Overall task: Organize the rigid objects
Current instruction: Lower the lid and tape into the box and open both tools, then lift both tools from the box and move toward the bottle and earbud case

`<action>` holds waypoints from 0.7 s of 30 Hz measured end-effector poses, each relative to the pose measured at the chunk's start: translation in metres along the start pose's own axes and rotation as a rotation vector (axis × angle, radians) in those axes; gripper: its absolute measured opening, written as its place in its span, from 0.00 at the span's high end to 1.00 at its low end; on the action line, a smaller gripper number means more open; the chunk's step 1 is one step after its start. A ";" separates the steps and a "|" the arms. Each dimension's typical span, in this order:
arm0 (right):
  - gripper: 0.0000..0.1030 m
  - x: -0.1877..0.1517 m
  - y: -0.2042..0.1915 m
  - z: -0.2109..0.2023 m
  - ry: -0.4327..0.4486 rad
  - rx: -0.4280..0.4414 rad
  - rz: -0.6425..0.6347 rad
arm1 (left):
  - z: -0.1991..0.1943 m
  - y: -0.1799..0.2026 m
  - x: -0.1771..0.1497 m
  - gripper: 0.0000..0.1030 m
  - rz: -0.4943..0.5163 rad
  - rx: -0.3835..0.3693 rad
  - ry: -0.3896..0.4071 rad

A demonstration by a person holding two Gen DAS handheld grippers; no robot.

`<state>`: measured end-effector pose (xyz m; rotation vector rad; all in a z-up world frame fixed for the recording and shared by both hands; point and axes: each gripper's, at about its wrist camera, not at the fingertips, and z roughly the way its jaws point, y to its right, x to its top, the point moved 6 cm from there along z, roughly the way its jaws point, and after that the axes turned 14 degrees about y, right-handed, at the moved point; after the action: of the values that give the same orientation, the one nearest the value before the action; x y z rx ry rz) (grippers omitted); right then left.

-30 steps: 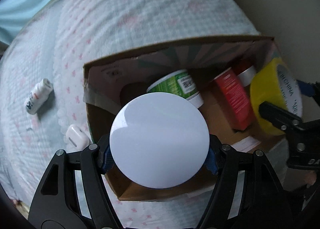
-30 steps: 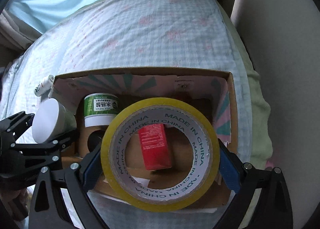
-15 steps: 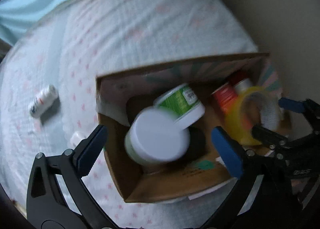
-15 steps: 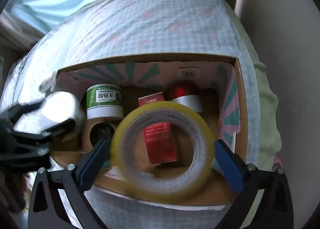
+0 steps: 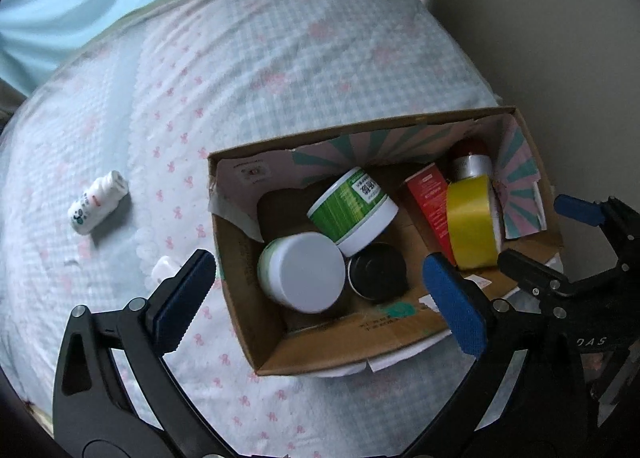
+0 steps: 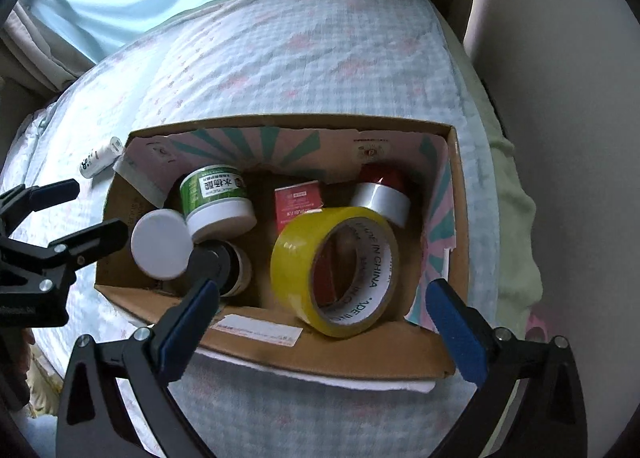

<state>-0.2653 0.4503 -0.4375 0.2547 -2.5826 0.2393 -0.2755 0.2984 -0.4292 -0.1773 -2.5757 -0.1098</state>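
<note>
An open cardboard box [image 5: 256, 322] [image 6: 320, 354] sits on the bed. Inside lie a white-lidded jar [image 5: 302, 272] [image 6: 160, 244], a green-labelled jar [image 5: 352, 210] [image 6: 216, 194], a black tin [image 5: 378, 272], a red carton [image 5: 430, 198] [image 6: 298, 198], a red-capped silver can [image 6: 380, 194] and a yellow tape roll [image 5: 470, 224] [image 6: 334, 268]. My left gripper [image 5: 320, 298] is open and empty above the box's near edge. My right gripper [image 6: 320, 318] is open and empty above the tape roll.
A small white bottle [image 5: 96, 204] [image 6: 100, 158] lies on the checked bedspread left of the box. A small white object [image 5: 162, 270] lies by the left gripper's finger. A pale wall stands close on the right, curtains at the back.
Both grippers opened. The white-lidded jar dropped from the left gripper into the box; the tape roll dropped from the right gripper into the box. Both grippers rose back.
</note>
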 end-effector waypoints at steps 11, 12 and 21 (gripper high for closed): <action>0.00 0.003 -0.023 -0.050 0.070 -0.049 -0.038 | -0.059 0.002 0.001 0.00 0.023 -0.020 0.080; 0.00 0.004 -0.027 -0.056 0.074 -0.055 -0.052 | -0.066 0.002 0.000 0.00 0.027 -0.021 0.083; 0.00 0.000 -0.070 -0.126 0.142 -0.070 -0.070 | -0.147 -0.014 -0.005 0.00 0.034 -0.042 0.172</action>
<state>-0.1883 0.4100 -0.3229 0.2911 -2.4317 0.1359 -0.1964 0.2672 -0.3079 -0.2170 -2.3991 -0.1591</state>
